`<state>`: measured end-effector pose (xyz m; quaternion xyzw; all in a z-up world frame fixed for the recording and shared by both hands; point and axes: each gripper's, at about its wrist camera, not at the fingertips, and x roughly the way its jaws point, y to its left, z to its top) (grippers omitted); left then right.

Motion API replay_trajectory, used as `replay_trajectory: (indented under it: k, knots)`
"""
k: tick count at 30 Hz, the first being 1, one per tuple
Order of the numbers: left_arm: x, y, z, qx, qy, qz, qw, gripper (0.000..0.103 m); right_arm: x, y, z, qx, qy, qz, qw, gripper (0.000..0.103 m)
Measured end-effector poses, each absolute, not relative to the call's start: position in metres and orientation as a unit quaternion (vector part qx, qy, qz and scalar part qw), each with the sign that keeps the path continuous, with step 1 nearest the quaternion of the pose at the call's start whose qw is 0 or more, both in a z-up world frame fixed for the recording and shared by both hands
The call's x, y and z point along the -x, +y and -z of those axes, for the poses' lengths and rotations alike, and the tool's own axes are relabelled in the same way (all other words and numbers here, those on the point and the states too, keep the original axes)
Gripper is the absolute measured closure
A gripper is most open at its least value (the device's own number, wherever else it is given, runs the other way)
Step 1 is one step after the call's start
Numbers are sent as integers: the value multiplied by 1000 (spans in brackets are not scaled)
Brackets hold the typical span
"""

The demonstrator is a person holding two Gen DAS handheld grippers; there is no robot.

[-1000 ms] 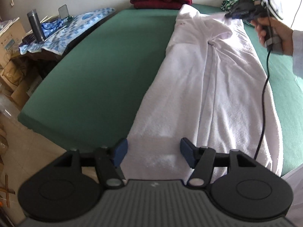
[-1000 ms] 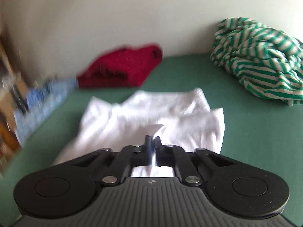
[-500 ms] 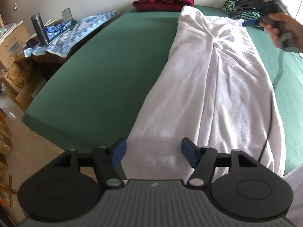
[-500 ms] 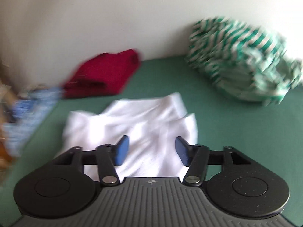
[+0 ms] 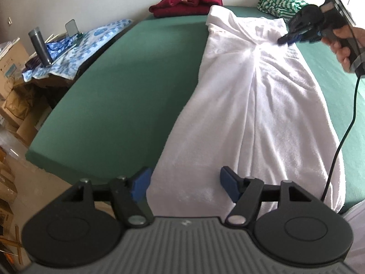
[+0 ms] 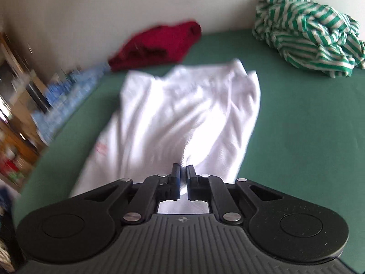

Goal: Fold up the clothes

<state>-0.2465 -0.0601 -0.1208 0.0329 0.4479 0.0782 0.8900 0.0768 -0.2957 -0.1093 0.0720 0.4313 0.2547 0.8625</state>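
**Right gripper pinches the far end of the white garment while the left waits open at the near hem**

At the far left, off the bed, a grey flask [image 5: 40, 48] stands on a blue patterned cloth [image 5: 91, 38] beside cardboard boxes [image 5: 11, 68]. The green bed surface [image 5: 127, 96] fills the middle. The left gripper [image 5: 183, 183] hovers at the near edge with its jaws spread wide and nothing between them, the blue pads either side of the near hem of the white garment [image 5: 262, 114].

That garment lies lengthwise down the bed, bunched along a central ridge. A folded red garment [image 5: 189, 3] sits near its far end by the wall, and a crumpled green-and-white striped garment [image 6: 308, 36] lies to the right.

The right gripper [image 6: 183, 173] is closed to a narrow slit with a tuck of white fabric caught between its pads; in the left wrist view it sits at the far right part of the cloth.

Judgement: the step in hand seems to be taking both ends so the cloth can be spread or doubled over. To do it well, the left gripper should close on the hem itself, catching both layers, opposite the right grip. Then lift both ends evenly and pull lightly taut so the central ridge smooths out before any fold is laid.
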Motion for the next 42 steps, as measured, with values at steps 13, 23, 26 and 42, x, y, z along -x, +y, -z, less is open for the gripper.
replay_trajectory:
  k: [13,23,26,42]
  knots:
    - [246,-81,124,-46,443,-35,895,31,-99,-246,86,-85,379,-308,869,68]
    - [268,-69,133,70,463,-69,881,19,-192,-151,115,-67,399,-272,873,103]
    - [270,-63,135,98,466,-70,876,18,-204,-143,117,-77,398,-260,876,103]
    - [256,-97,128,-4,461,36,887,16,-94,-192,118,-124,452,-333,818,80]
